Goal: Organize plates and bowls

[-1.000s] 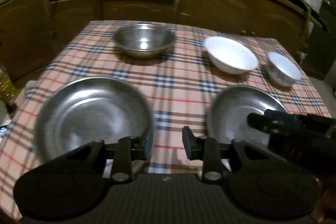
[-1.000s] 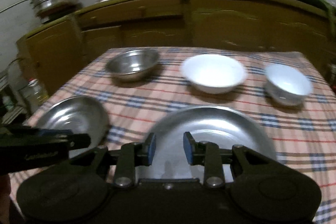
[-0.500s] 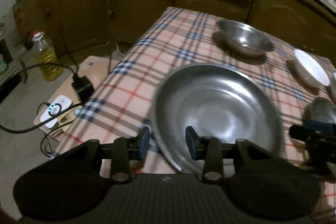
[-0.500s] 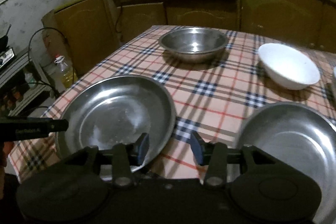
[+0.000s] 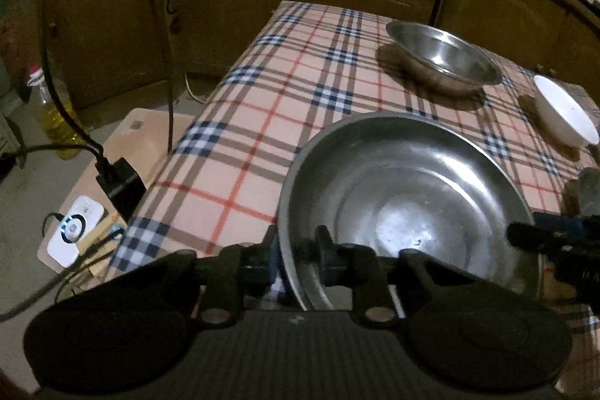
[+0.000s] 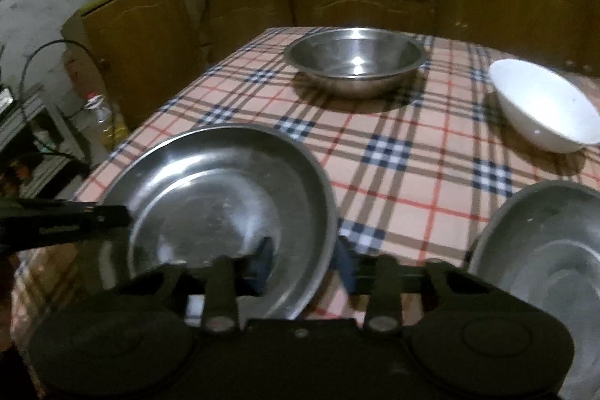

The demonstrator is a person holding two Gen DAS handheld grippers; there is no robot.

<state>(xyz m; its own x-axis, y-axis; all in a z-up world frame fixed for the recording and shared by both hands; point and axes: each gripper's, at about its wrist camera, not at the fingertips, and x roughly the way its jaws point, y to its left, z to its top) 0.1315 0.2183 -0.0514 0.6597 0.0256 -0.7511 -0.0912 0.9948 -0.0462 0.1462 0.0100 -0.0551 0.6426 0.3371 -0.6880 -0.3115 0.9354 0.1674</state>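
Plaid tablecloth (image 5: 300, 92), dim kitchen. Our left gripper (image 5: 296, 250) pinches the steel plate (image 5: 405, 197) rim; right gripper (image 6: 303, 261) straddles it, jaws apart. Next: lift, stack onto second plate (image 6: 543, 250).

We see our left gripper (image 5: 296, 257) as matte black plastic: two rounded housings, a ribbed dark grey body between them, and a silver screw on each finger arm. Its fingers (image 5: 325, 259) carry blue pads. Our right gripper (image 6: 303, 259) has the same build, black with two silver screws and blue pads (image 6: 344, 267), and small pale lettering, too blurred to read, runs along the left gripper's side.
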